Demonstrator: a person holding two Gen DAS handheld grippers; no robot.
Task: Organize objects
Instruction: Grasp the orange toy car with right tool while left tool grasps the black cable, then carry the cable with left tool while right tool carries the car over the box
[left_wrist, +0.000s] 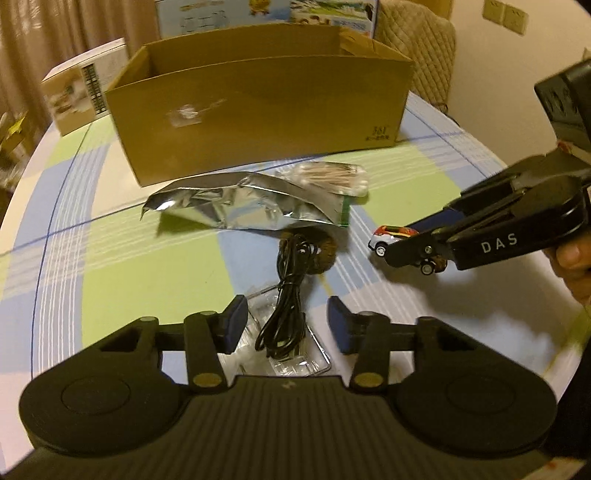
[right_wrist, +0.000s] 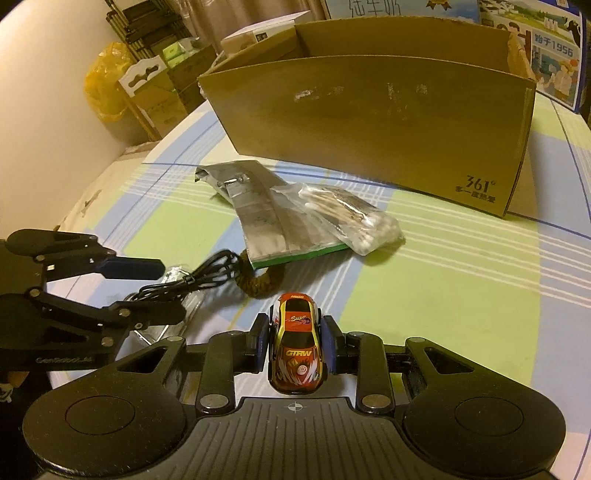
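My right gripper (right_wrist: 294, 325) is shut on a red and orange toy car (right_wrist: 297, 350); the car also shows in the left wrist view (left_wrist: 391, 236), just above the table. My left gripper (left_wrist: 284, 314) is open around a coiled black cable (left_wrist: 284, 306) lying on a clear plastic bag (left_wrist: 295, 363). In the right wrist view the cable (right_wrist: 199, 277) lies by my left gripper (right_wrist: 166, 291). A silver foil pouch (left_wrist: 236, 206), a bag of cotton swabs (left_wrist: 328, 177) and a brown woven ring (left_wrist: 325, 251) lie in front of the open cardboard box (left_wrist: 258, 107).
The table has a green, blue and white checked cloth (left_wrist: 110, 258). A small white carton (left_wrist: 81, 88) stands left of the box and a printed blue carton (right_wrist: 554, 55) behind it. A padded chair (left_wrist: 417, 48) stands at the far side. Stacked boxes and a yellow bag (right_wrist: 107, 85) stand beyond the table's left edge.
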